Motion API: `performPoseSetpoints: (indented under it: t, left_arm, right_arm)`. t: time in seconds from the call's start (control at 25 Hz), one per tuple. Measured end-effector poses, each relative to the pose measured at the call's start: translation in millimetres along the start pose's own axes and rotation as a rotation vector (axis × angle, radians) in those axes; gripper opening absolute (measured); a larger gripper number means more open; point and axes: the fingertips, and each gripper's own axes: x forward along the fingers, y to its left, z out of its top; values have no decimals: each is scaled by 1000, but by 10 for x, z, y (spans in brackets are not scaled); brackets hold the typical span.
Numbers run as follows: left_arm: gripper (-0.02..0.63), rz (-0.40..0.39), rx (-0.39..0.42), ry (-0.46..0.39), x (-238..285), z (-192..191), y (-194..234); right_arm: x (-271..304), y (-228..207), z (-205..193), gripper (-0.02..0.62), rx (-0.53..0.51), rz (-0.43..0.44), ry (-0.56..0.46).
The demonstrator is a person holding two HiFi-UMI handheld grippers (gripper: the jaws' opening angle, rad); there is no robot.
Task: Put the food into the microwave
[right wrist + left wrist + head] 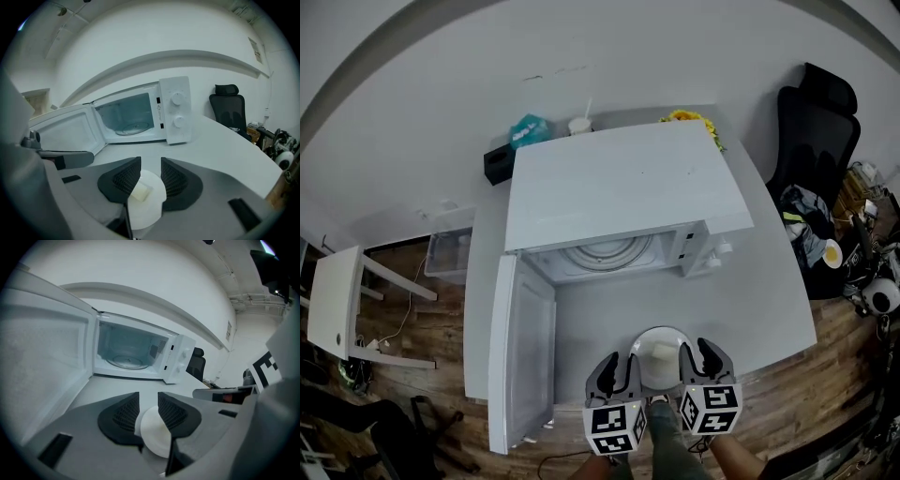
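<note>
A white plate (661, 354) with a pale block of food (664, 352) rests on the grey table (769, 300) near its front edge, in front of the white microwave (619, 183). The microwave's door (520, 352) hangs open to the left, showing the glass turntable (609, 251). My left gripper (620, 367) is open just left of the plate. My right gripper (703, 356) is open at its right rim. In the left gripper view the plate (154, 432) shows below the open gripper (149, 405). In the right gripper view plate (147, 201) and food (139, 192) lie under the open gripper (150, 174).
A tissue box (530, 129), a cup (579, 125), yellow flowers (686, 117) and a black box (499, 164) stand behind the microwave. A black office chair (816, 122) is at the right. A white stool (337, 300) and a clear bin (450, 253) are on the wooden floor at the left.
</note>
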Motion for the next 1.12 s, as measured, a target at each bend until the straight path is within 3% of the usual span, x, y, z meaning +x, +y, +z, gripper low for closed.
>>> performPoseSetpoints:
  t: [0.36,1.12]
  left_arm:
    - [115,1,-18,83,220,-393,-10]
    - [115,23,-95,231,406,-883,101]
  right_arm:
    - [85,-215,-463,120,47,-28,87]
    - [232,-336,-898,120,100,-41,217]
